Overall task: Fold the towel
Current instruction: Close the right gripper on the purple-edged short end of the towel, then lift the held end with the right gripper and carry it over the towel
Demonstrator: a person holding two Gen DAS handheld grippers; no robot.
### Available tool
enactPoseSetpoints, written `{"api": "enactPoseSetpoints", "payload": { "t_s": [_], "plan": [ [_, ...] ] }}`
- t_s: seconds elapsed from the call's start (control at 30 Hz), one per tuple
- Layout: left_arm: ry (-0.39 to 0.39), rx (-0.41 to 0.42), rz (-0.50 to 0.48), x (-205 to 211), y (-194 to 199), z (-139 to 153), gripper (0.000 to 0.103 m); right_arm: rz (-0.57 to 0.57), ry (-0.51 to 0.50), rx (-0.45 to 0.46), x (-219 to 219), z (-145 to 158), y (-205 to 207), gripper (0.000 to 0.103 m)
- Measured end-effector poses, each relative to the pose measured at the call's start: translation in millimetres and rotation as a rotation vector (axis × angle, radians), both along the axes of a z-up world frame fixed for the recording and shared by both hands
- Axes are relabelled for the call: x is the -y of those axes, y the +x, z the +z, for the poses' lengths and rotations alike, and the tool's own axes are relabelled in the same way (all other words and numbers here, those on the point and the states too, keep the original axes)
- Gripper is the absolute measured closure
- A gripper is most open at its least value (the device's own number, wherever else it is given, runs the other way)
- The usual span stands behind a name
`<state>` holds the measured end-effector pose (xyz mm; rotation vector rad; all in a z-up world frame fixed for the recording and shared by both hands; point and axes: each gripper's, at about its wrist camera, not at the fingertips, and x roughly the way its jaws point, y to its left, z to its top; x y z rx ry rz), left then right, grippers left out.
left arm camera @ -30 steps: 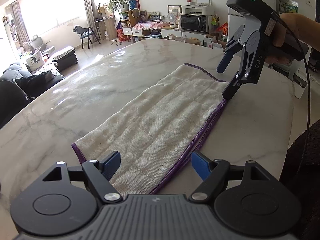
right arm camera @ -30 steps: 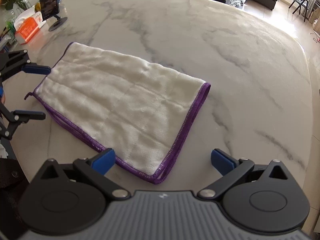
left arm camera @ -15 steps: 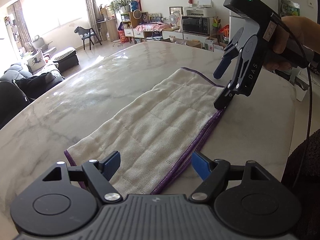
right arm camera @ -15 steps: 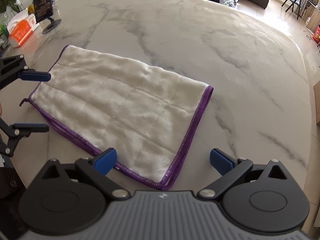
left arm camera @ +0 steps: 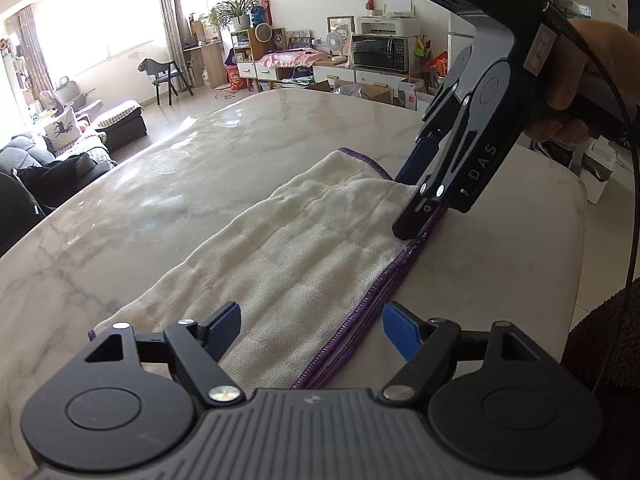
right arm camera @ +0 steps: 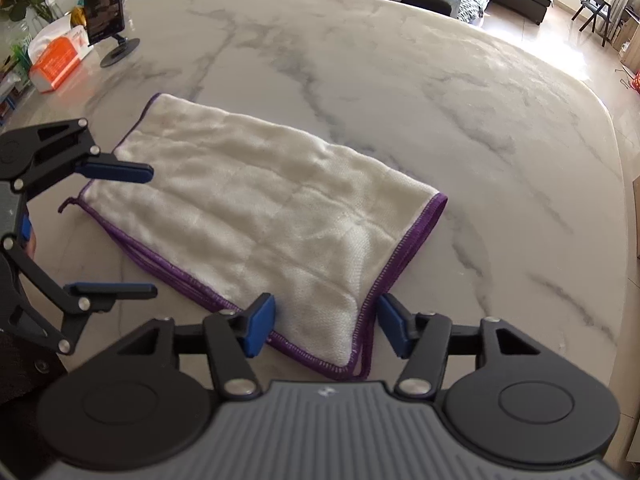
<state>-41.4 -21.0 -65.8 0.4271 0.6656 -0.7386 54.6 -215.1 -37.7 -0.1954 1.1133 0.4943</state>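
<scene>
Cream towel (right arm camera: 256, 216) with purple stitched hem, lying flat on a white marble table (right arm camera: 440, 100), already doubled over once, judging by the two purple hems stacked along its near long side. Seen from the right wrist camera, stretched from about 10 o'clock down to 6 o'clock. Right gripper (right arm camera: 326, 326) at 6 o'clock, jaws spread apart, straddling the near corner of the towel with one blue pad on the cloth side and the other just off the hem; nothing pinched. Left gripper (right arm camera: 116, 232) at 9 o'clock in the same view, also spread wide, one finger over the far corner of the towel and the other beside the edge, with a small purple hanging loop (right arm camera: 66, 206) poking out between. Seen from the left wrist camera, towel running from 6 o'clock toward 1 o'clock, right gripper angled steeply down at 2 o'clock with its lower fingertip touching or nearly touching the hem. Both tools placed at the two corners of one long edge, probably so that both corners can be caught at once and carried across for a second fold. Phone on a stand (right arm camera: 106, 12) and an orange tissue pack (right arm camera: 56, 62) at 11 o'clock, well apart from the towel.
</scene>
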Motion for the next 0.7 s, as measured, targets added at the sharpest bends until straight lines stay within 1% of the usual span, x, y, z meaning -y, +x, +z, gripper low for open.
{"api": "enactPoseSetpoints", "payload": {
  "t_s": [0.03, 0.07, 0.1, 0.17, 0.33, 0.47, 0.6, 0.7],
  "plan": [
    [0.000, 0.002, -0.006, 4, -1, 0, 0.024, 0.000, 0.012, -0.005, 0, 1, 1, 0.063],
    [-0.001, 0.002, -0.014, 8, -1, 0, 0.024, 0.000, 0.020, -0.008, 0, 2, 1, 0.068],
    [-0.002, 0.001, -0.022, 11, -2, 0, 0.024, 0.002, 0.026, -0.008, 0, 3, 1, 0.071],
    [-0.002, 0.000, -0.037, 18, -4, -1, 0.024, 0.007, 0.034, -0.007, -2, 5, 0, 0.081],
    [0.010, 0.017, -0.075, 42, -10, -7, 0.024, 0.030, 0.031, 0.016, -10, 15, 0, 0.085],
    [0.005, 0.036, -0.072, 52, -13, -11, 0.024, 0.044, 0.039, 0.020, -17, 24, 2, 0.085],
    [-0.020, 0.034, -0.026, 49, -14, -14, 0.024, 0.069, 0.049, 0.032, -25, 34, 4, 0.085],
    [-0.059, -0.001, 0.017, 41, -14, -11, 0.026, 0.095, 0.049, 0.052, -34, 40, 6, 0.087]
  ]
}}
